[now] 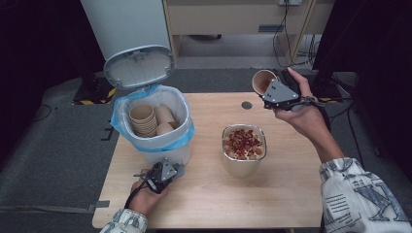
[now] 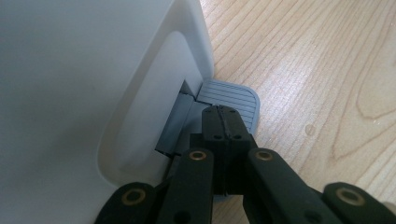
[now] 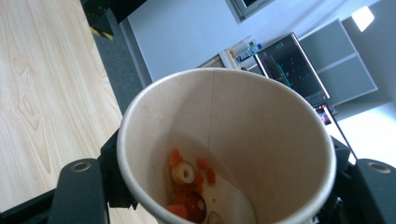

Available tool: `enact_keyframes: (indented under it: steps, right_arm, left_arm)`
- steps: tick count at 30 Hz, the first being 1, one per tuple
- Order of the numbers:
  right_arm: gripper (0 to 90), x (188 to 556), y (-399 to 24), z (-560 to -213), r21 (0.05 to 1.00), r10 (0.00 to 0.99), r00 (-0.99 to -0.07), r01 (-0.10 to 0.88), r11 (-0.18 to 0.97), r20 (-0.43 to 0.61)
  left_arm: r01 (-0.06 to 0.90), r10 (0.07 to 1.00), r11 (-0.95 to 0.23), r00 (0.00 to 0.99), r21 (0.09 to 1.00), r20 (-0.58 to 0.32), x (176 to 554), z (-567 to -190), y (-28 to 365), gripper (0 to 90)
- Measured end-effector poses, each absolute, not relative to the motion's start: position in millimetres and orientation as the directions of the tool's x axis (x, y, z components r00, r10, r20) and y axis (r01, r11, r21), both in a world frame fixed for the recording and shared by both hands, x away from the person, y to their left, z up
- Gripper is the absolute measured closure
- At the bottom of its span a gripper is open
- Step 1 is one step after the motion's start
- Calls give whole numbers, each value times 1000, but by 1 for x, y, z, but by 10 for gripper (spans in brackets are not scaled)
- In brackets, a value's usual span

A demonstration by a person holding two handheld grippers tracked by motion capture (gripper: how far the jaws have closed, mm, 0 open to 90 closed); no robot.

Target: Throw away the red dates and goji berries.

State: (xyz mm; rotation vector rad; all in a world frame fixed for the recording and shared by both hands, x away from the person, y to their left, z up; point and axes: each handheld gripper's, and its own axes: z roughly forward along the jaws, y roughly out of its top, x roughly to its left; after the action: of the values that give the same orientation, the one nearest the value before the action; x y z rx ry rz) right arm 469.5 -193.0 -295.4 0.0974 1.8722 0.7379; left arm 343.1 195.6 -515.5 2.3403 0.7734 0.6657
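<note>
At the upper right of the high view, the right gripper [image 1: 270,91] has its jaws clamped on a paper cup [image 1: 263,81], tipped on its side above the bench [image 1: 209,194], with bits of food [image 3: 189,186] still inside. At lower left, the left gripper [image 2: 224,122], jaws pressed together, rests on the grey pedal [image 2: 233,100] of the white bin [image 1: 160,128], whose lid [image 1: 139,67] stands open over stacked cups [image 1: 143,119]; a container of food [image 1: 244,148] sits mid-bench.

light: soft overhead | bg dim | close-ups blurry, edges warped
</note>
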Motion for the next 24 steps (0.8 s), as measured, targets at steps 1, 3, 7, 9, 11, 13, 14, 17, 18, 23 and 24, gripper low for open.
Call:
enact_keyframes:
  steps: [1,3,7,9,11,13,14,17,18,23,24]
  right_arm:
    - [295,468,-192,-294,522,387,-424,-271,808,-819]
    - [295,466,-192,-292,511,375,-420,-278,814,-826]
    - [295,464,-192,-291,486,352,-413,-287,825,-840]
    - [295,463,-191,-294,472,334,-415,-291,832,-846]
    - [295,462,-189,-297,457,319,-414,-293,840,-852]
    - [295,461,-188,-298,439,304,-408,-294,849,-861]
    - [295,460,-188,-299,430,295,-407,-294,854,-865]
    - [295,459,-187,-299,402,270,-397,-300,865,-877]
    - [295,459,-187,-299,399,268,-397,-298,867,-878]
    - [295,459,-185,-301,373,243,-391,-302,877,-888]
    - [295,459,-185,-302,371,241,-391,-301,879,-888]
  left_arm:
    - [364,653,-664,707,653,270,343,-516,196,896]
    - [364,653,-664,707,653,270,343,-516,195,896]
    - [364,654,-664,707,653,270,343,-515,196,896]
    - [365,654,-663,707,654,269,343,-516,196,896]
    - [365,654,-663,707,654,269,343,-516,196,896]
    - [365,654,-663,707,654,269,343,-516,196,896]
    - [365,654,-663,707,654,269,343,-516,196,896]
    - [364,654,-663,707,654,270,343,-516,196,896]
    - [365,654,-663,707,654,269,343,-516,196,896]
    - [365,654,-663,707,654,269,343,-516,196,896]
    - [365,654,-663,707,654,268,343,-516,196,896]
